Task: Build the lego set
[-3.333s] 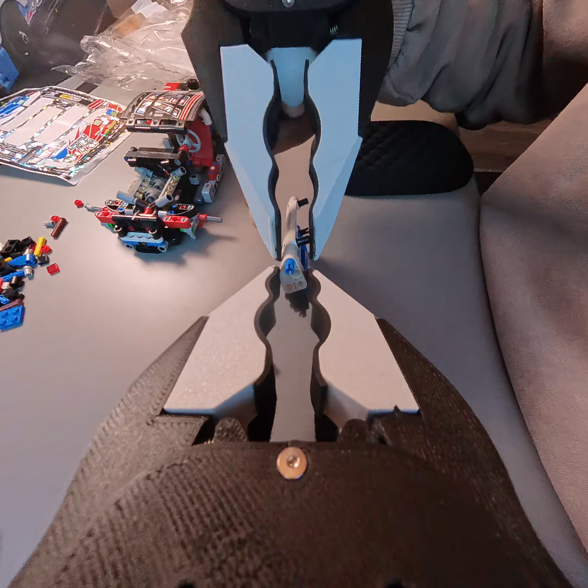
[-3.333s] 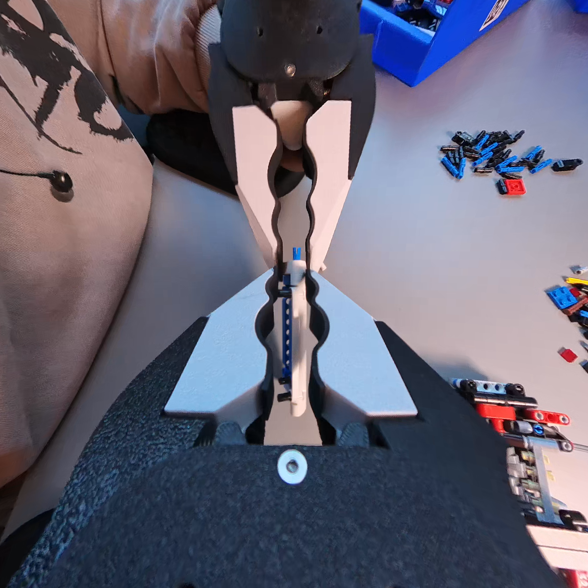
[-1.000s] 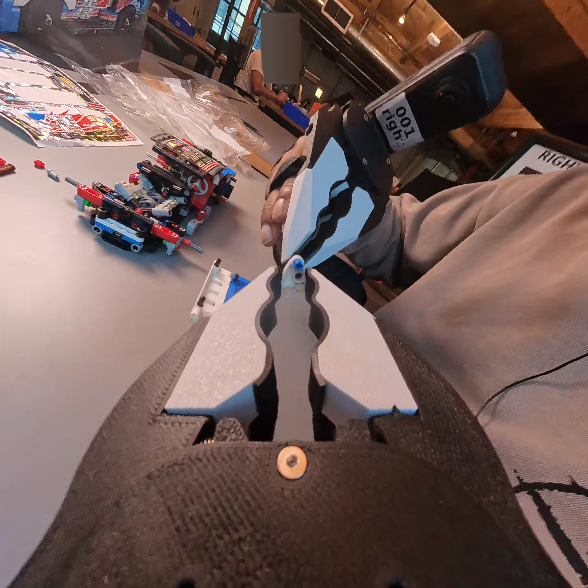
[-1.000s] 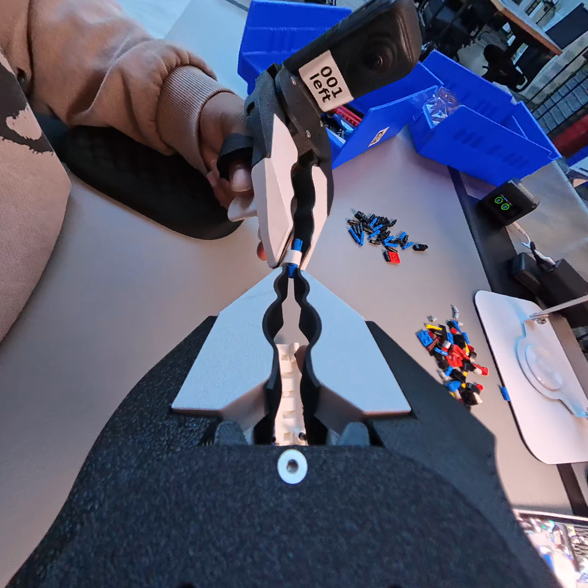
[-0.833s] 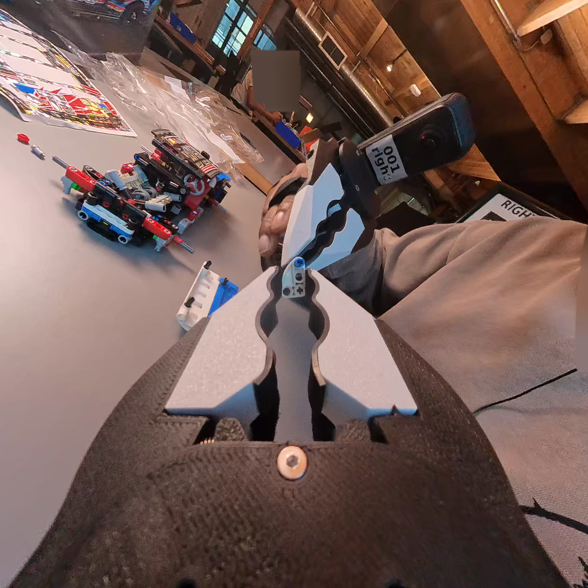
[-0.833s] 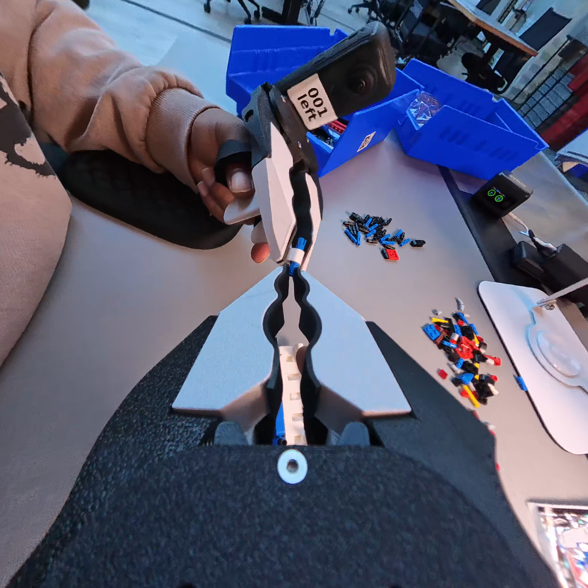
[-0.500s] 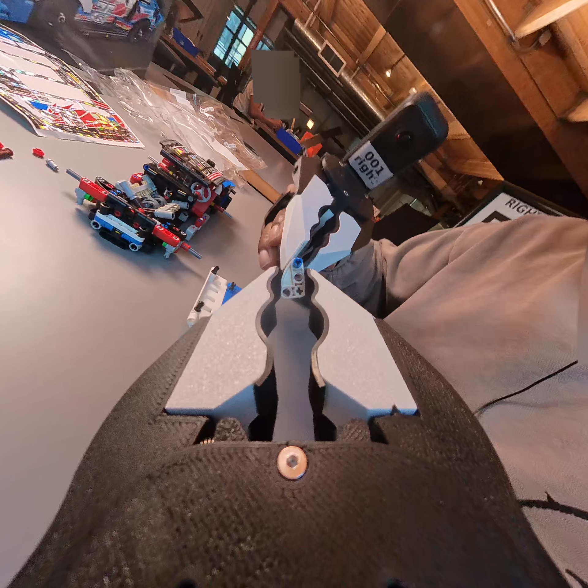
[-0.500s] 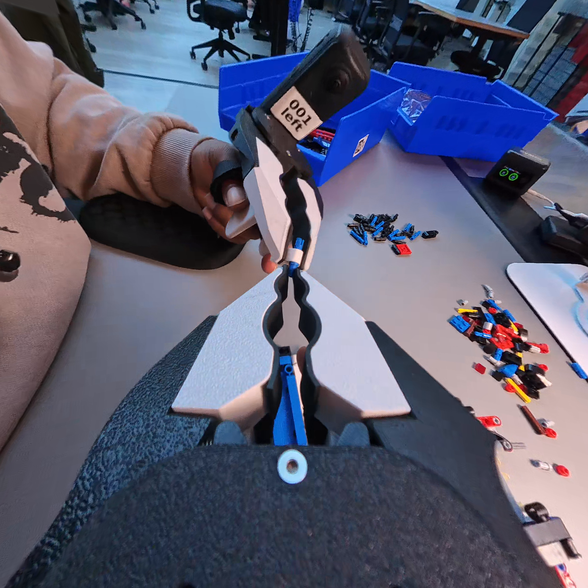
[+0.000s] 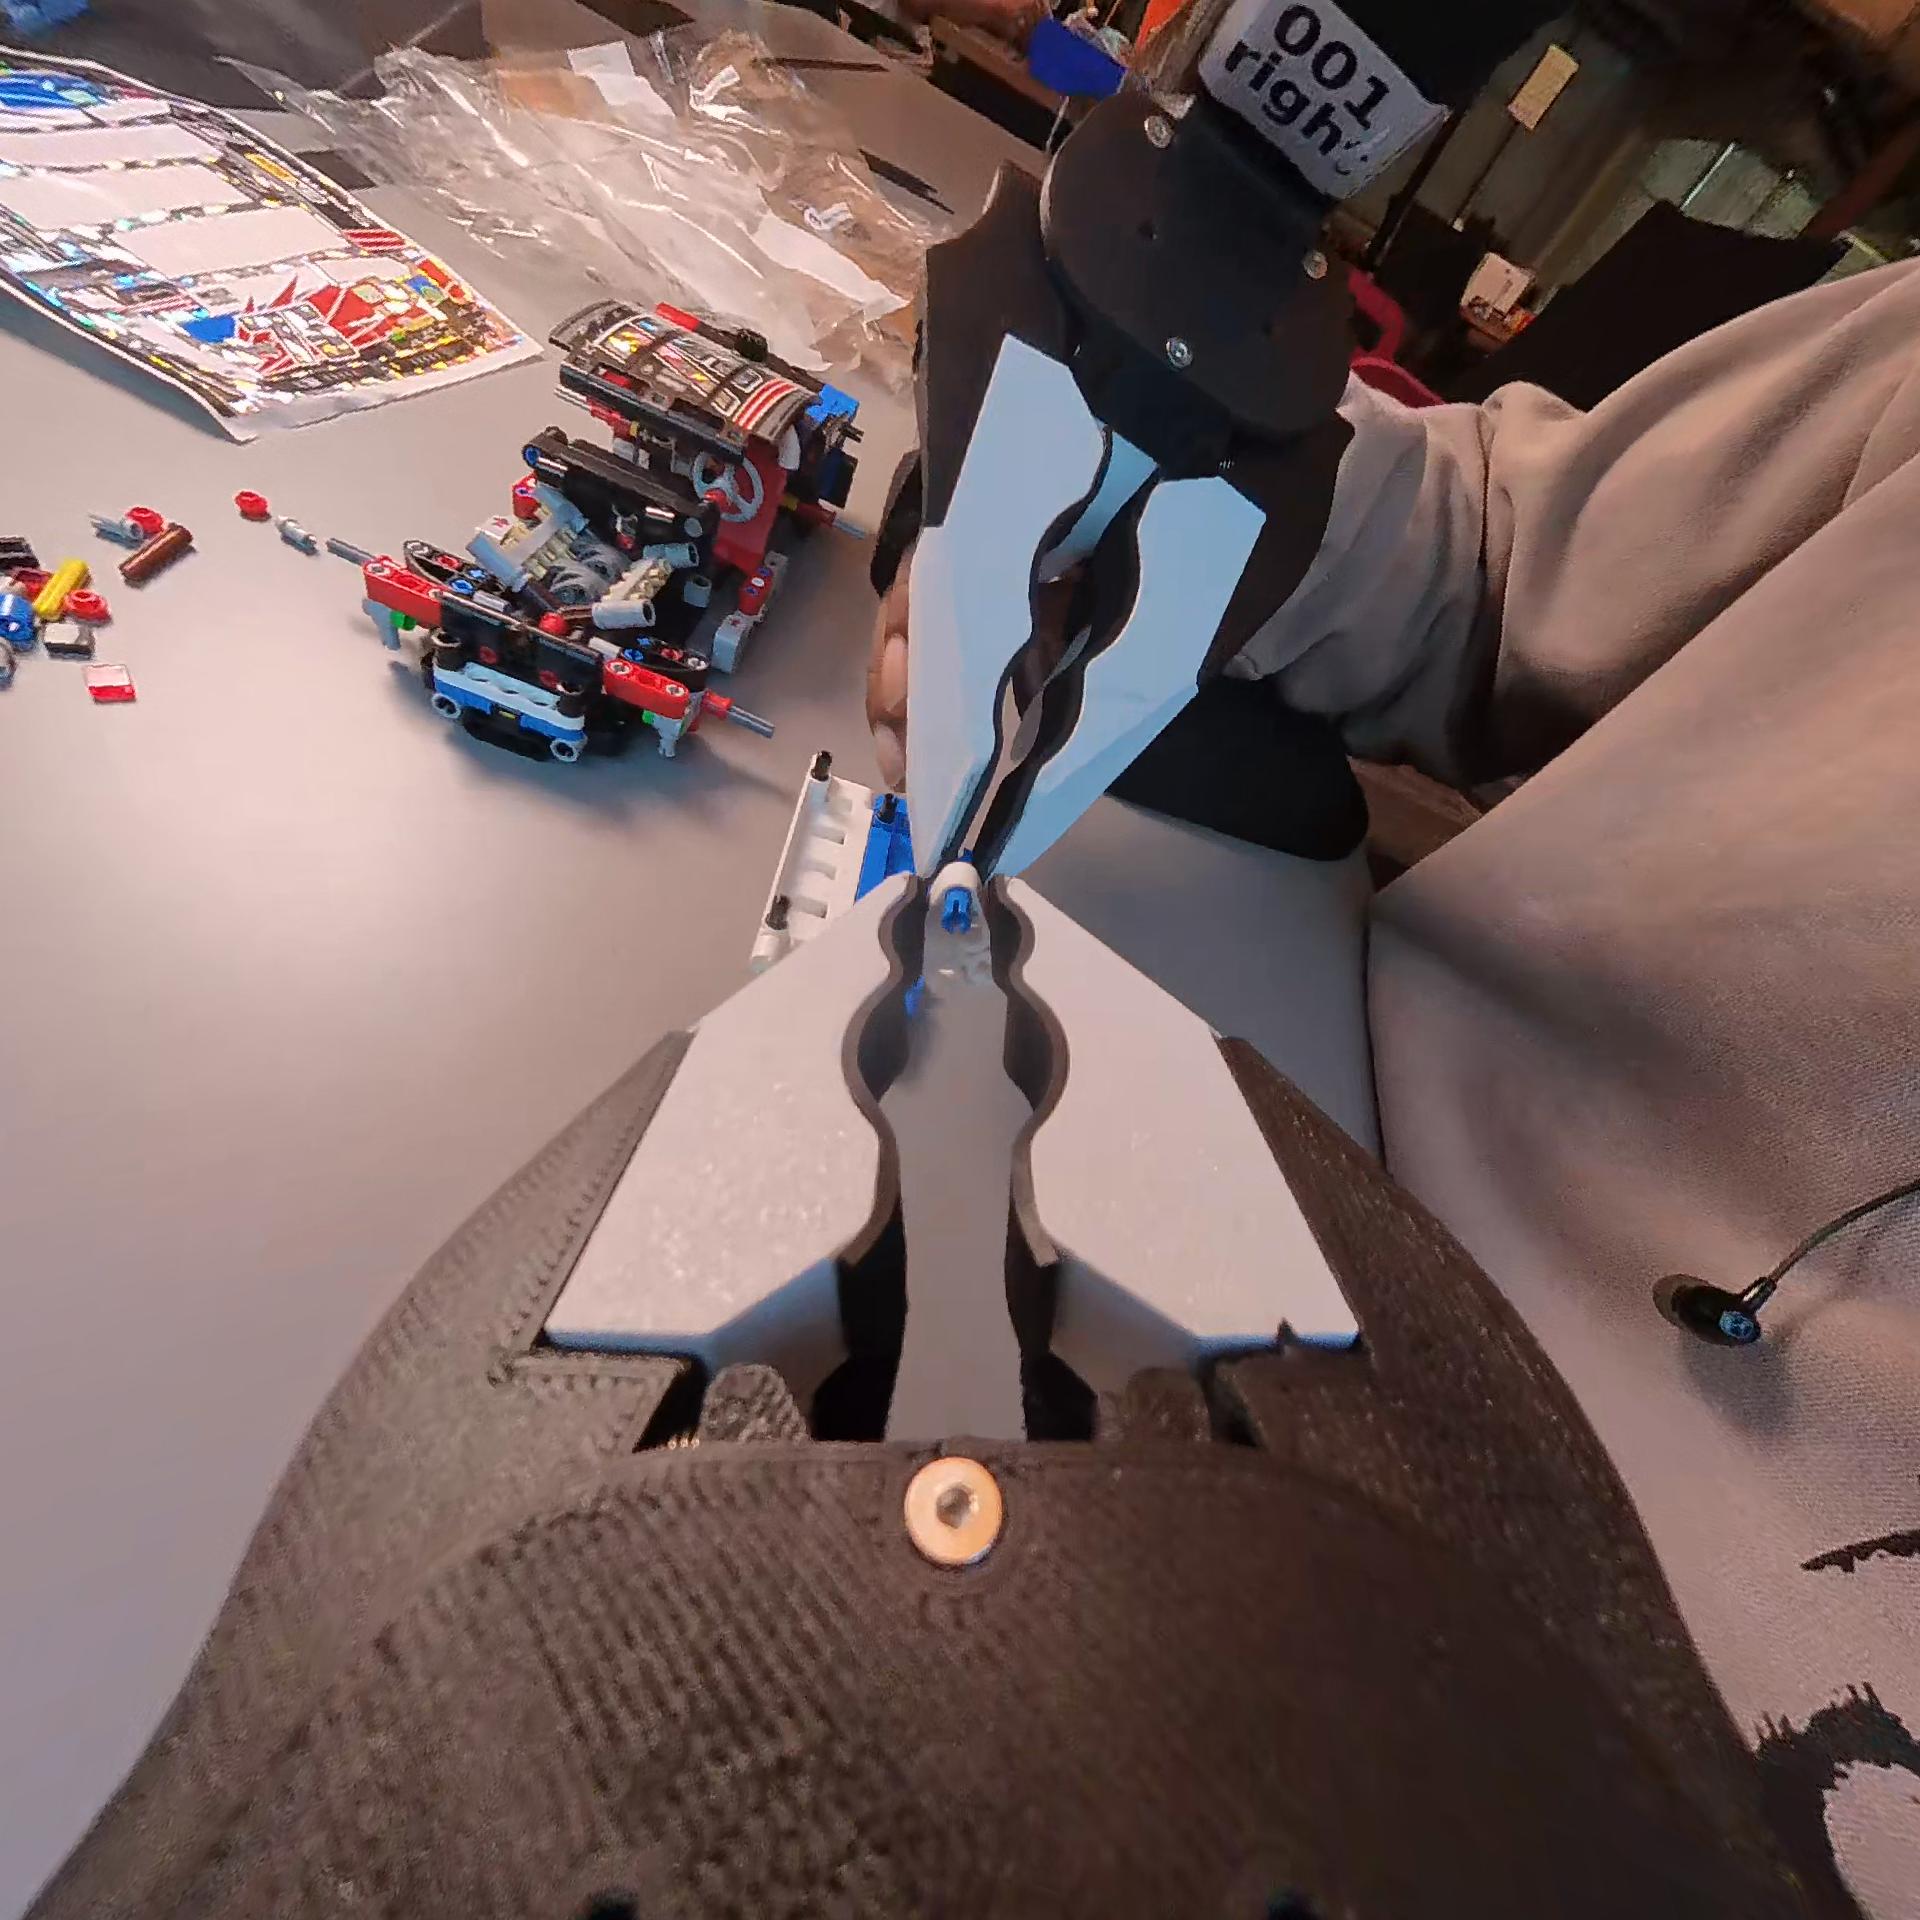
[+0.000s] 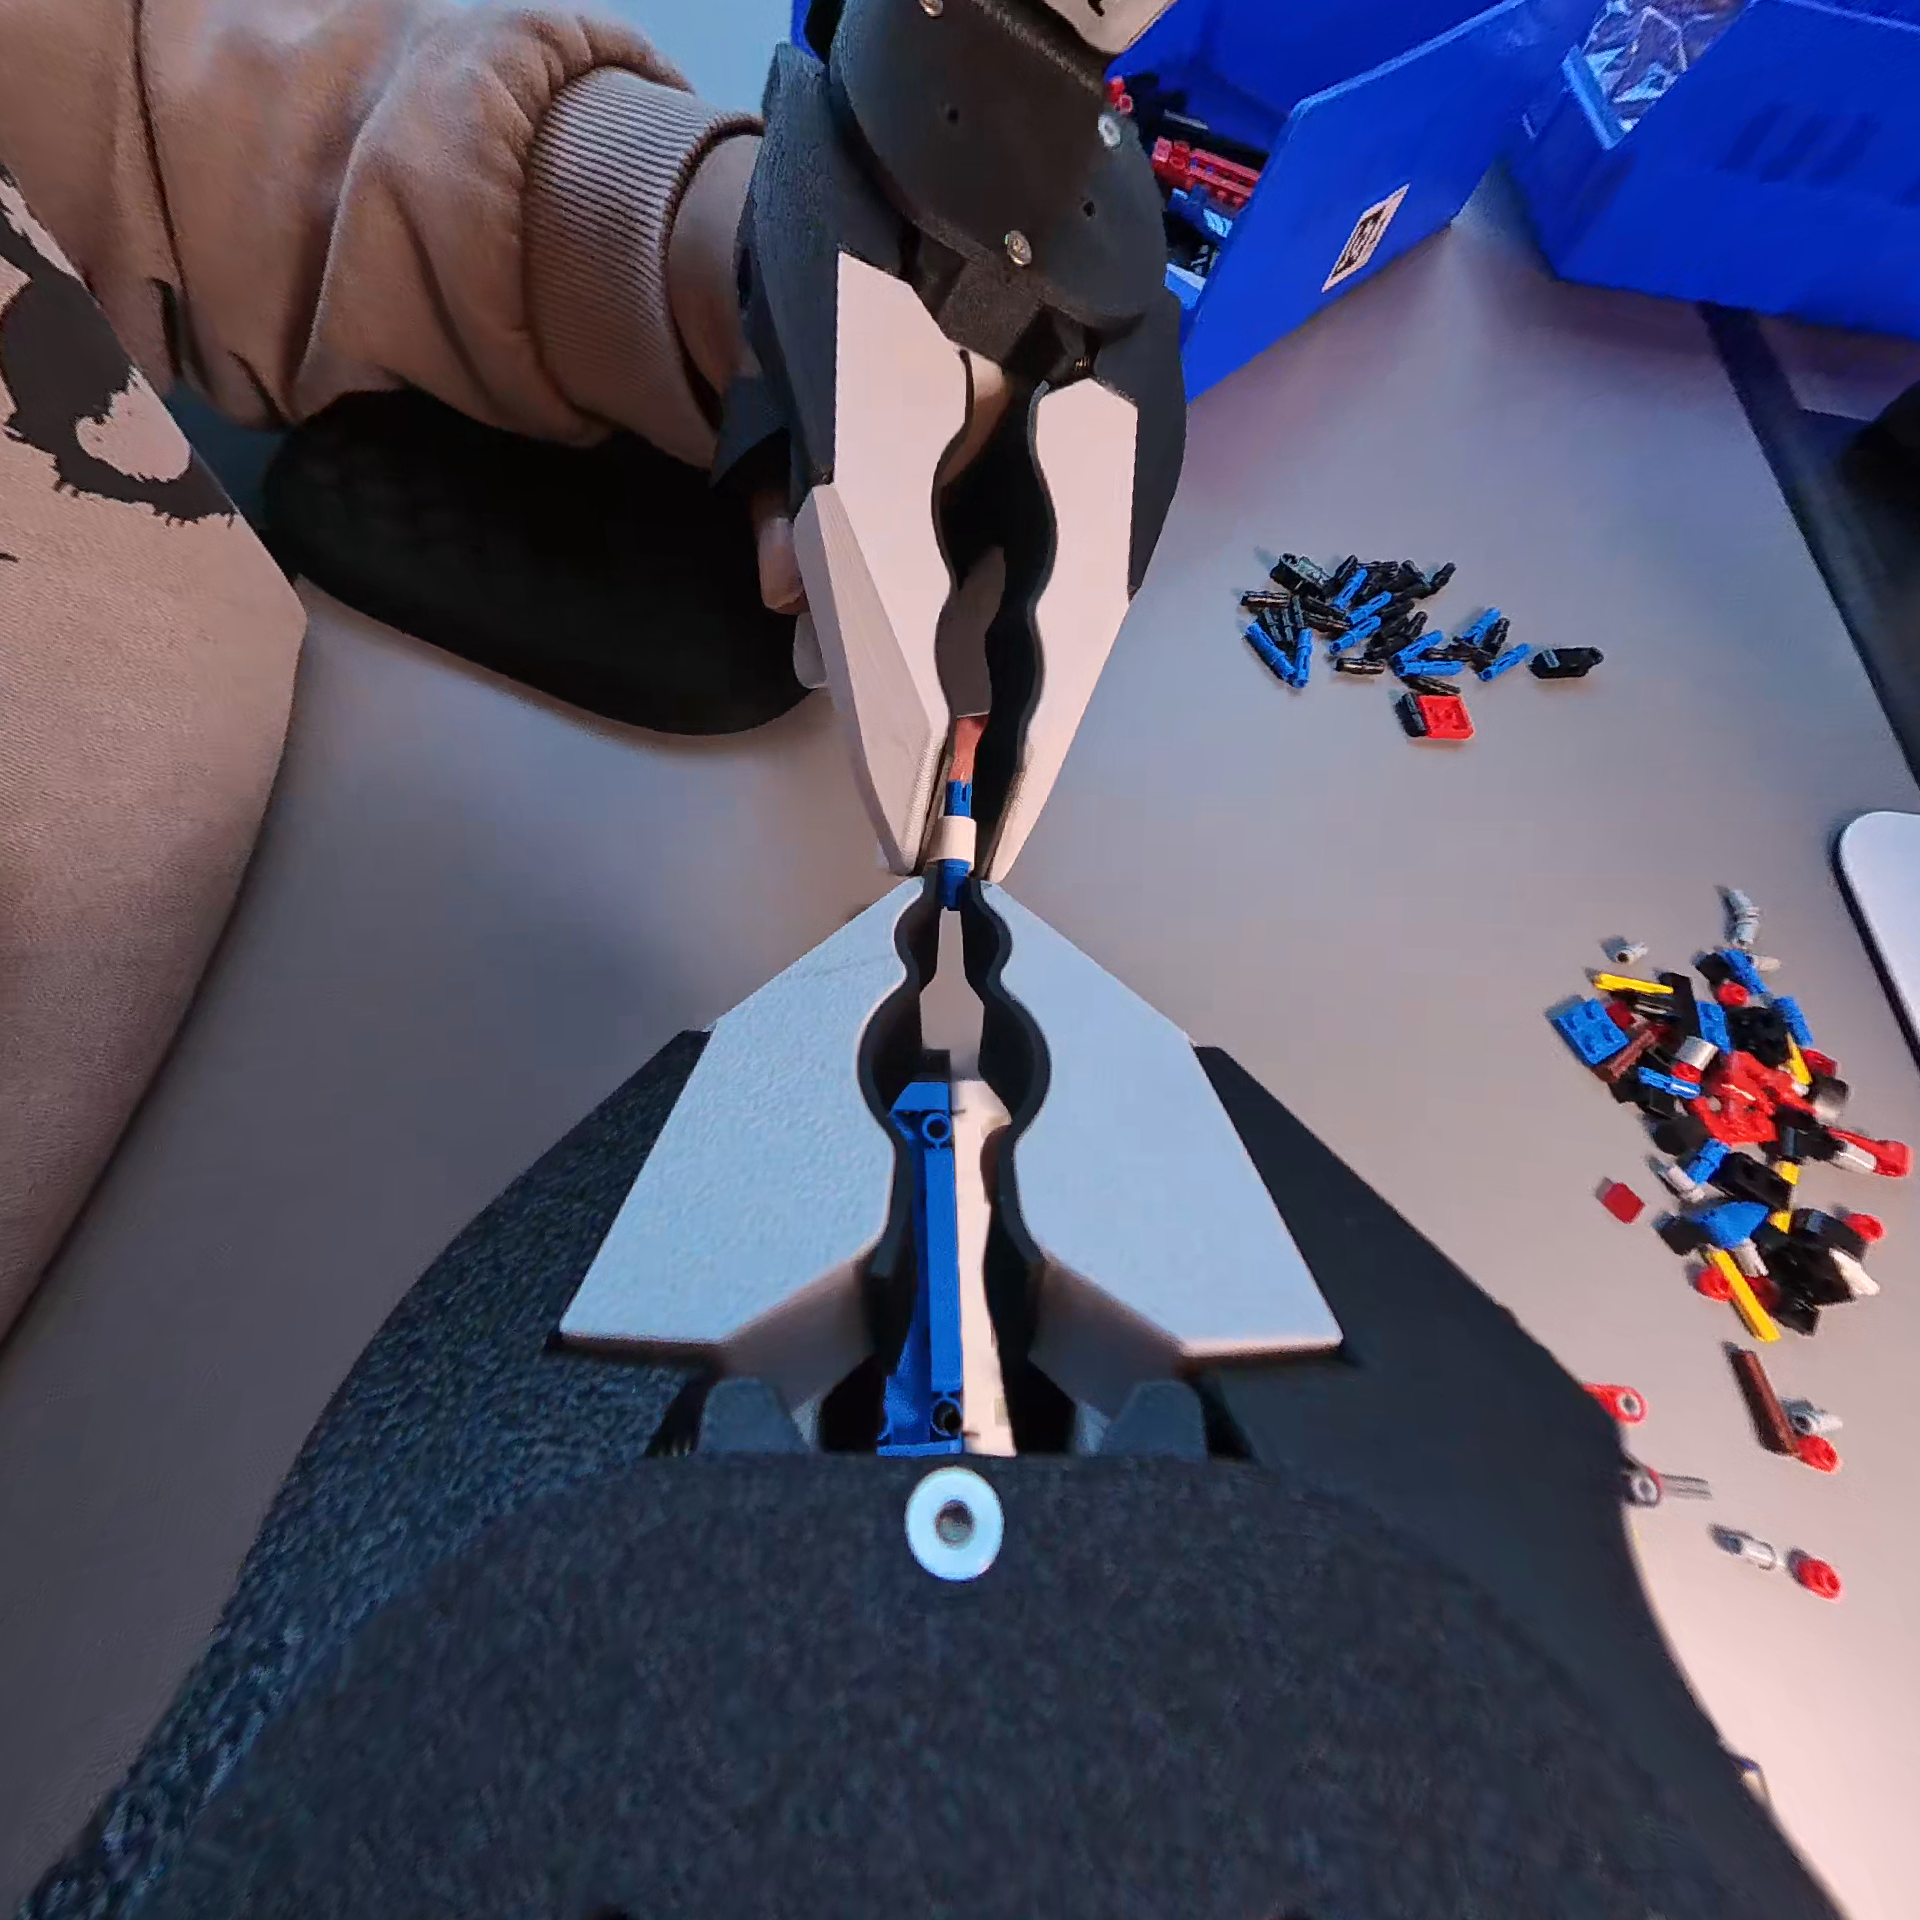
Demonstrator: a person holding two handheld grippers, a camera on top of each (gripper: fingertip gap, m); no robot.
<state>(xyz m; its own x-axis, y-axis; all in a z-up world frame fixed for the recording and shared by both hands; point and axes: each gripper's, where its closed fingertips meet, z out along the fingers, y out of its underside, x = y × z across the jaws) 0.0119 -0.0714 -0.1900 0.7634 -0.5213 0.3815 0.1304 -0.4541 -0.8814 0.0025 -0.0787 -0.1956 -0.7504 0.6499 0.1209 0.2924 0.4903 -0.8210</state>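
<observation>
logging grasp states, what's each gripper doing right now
Left gripper: shut on the small white piece with a blue pin.
Right gripper: shut on the blue pin's end, meeting the left tip to tip.

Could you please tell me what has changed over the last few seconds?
The white-and-blue panel was let go and now lies on the table. Left tongs still clamp the small white piece; right tongs still pinch its blue pin. The car stayed put.
</observation>
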